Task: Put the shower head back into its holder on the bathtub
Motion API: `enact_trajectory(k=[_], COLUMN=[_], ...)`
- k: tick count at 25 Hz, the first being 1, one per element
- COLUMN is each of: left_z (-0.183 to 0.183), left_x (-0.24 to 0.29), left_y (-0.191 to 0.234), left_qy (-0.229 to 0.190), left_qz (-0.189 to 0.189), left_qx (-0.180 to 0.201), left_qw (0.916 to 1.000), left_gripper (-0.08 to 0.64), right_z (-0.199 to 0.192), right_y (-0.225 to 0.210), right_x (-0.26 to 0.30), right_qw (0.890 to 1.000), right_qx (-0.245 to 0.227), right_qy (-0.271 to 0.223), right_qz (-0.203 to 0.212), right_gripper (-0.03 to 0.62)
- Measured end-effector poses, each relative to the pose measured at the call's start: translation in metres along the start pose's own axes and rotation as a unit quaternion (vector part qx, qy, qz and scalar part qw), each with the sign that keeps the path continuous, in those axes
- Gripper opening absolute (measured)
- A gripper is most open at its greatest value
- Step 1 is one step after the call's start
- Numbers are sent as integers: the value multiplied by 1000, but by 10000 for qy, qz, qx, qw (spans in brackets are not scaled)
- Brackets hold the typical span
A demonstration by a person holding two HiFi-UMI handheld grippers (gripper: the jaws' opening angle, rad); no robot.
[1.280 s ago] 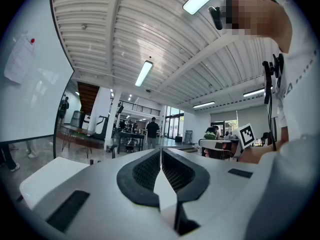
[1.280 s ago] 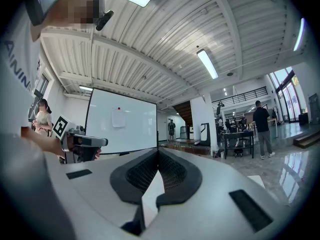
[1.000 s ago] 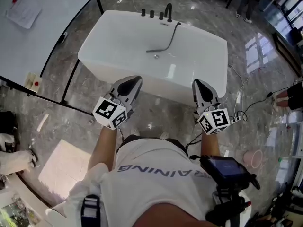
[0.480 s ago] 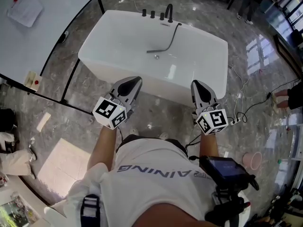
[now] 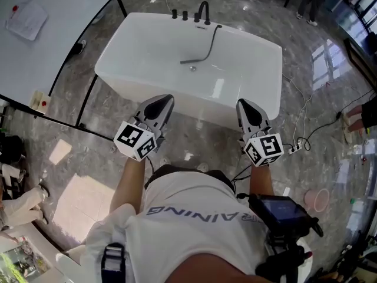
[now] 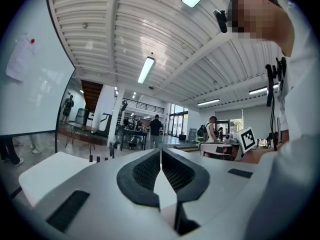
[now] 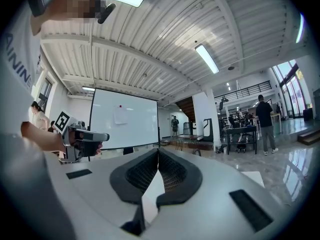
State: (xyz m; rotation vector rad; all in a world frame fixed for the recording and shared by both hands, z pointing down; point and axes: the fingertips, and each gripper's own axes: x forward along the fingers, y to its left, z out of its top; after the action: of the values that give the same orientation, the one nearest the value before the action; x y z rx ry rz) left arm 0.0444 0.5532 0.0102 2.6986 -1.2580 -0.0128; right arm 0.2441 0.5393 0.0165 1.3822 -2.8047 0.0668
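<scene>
The white bathtub stands on the marble floor ahead of me. A black faucet and three knobs sit on its far rim. The dark shower head lies on the tub's floor near the drain, and its hose runs up to the far rim. My left gripper and right gripper hover side by side in front of the tub's near wall. Both point level at it, shut, with nothing between the pads. In the left gripper view the jaws meet over the tub's rim; the right gripper is likewise closed.
A whiteboard panel on black legs stands left of the tub. A power strip with cables and a pink bucket lie on the floor at the right. Someone's legs show at the left edge. People stand at tables far behind.
Both grippers and my view have shifted a little across the floor in front of the tub, side by side. Their jaws have stayed shut. The shower head has not moved.
</scene>
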Motion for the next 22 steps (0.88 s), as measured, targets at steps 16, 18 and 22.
enact_trajectory(k=[16, 18, 22], left_z=[-7, -8, -11], left_x=[58, 63, 80], left_y=[-21, -19, -12], left_qy=[62, 57, 70], left_qz=[8, -36, -113], left_qx=[28, 30, -33], left_qw=[10000, 10000, 9999], left_gripper=[25, 25, 25], right_z=[-25, -25, -27], right_y=[-61, -63, -74], right_x=[-21, -18, -9], right_qw=[9998, 9998, 9999], right_qx=[214, 172, 75], right_qy=[-19, 4, 120], right_qz=[-25, -35, -35], right_gripper=[11, 11, 11])
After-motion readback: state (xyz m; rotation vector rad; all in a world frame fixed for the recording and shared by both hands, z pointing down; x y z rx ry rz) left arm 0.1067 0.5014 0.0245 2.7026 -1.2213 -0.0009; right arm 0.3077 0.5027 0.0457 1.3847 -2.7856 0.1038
